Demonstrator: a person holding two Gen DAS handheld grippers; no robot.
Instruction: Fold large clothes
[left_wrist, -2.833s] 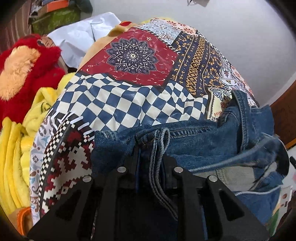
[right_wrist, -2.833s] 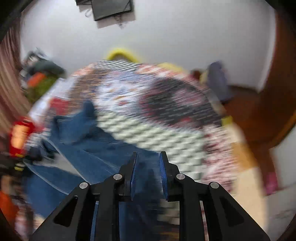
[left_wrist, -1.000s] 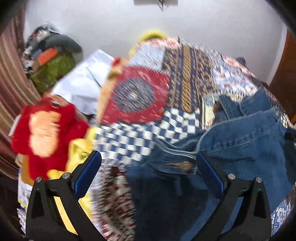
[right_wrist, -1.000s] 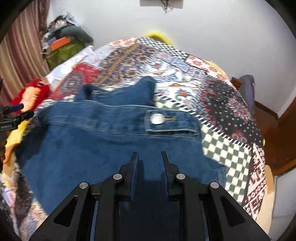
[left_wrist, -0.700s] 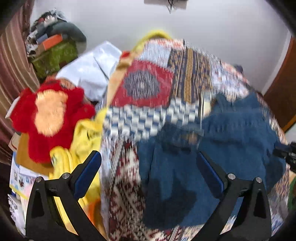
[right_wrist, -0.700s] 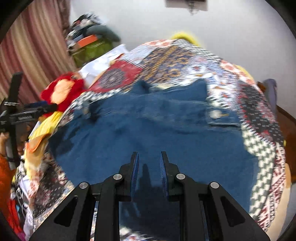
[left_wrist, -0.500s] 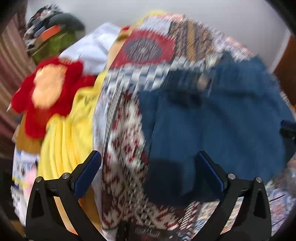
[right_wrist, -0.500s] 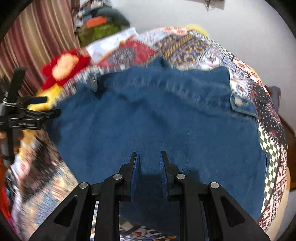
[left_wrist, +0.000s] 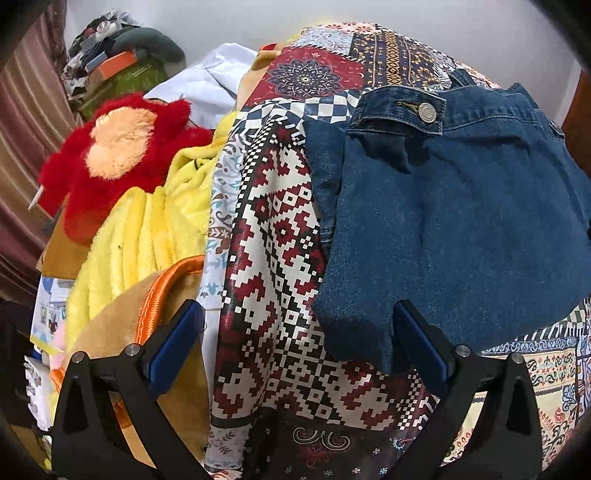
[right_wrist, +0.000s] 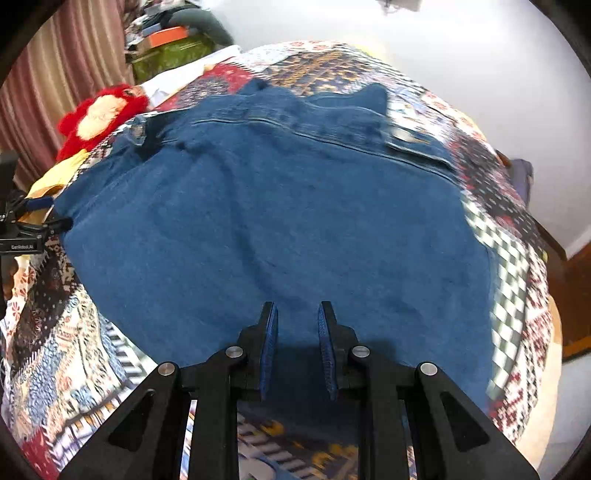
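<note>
A blue denim jacket (right_wrist: 277, 221) lies spread flat, back up, on the patchwork bedspread (right_wrist: 517, 258). In the left wrist view the denim jacket (left_wrist: 443, 203) fills the right half, its side tab with a metal button at the top. My left gripper (left_wrist: 295, 314) stands wide open over the bedspread (left_wrist: 277, 240); the jacket's near corner ends just by its right finger (left_wrist: 421, 343). My right gripper (right_wrist: 297, 332) hovers over the jacket's near hem, its jaws shut to a narrow gap with nothing seen pinched. The left gripper (right_wrist: 33, 221) shows at that view's left edge.
A red plush toy (left_wrist: 110, 147), a yellow fleece blanket (left_wrist: 147, 221) and a tan bag with orange trim (left_wrist: 155, 306) crowd the bed's left side. White cloth (left_wrist: 210, 81) and a cluttered green box (left_wrist: 122, 74) lie behind. Striped curtain (right_wrist: 74, 66) at left, white wall beyond.
The left gripper, shut on denim at first, now stands open and has drawn back to the jacket's near corner. The right gripper drew back toward the hem. The jacket now lies flat.
</note>
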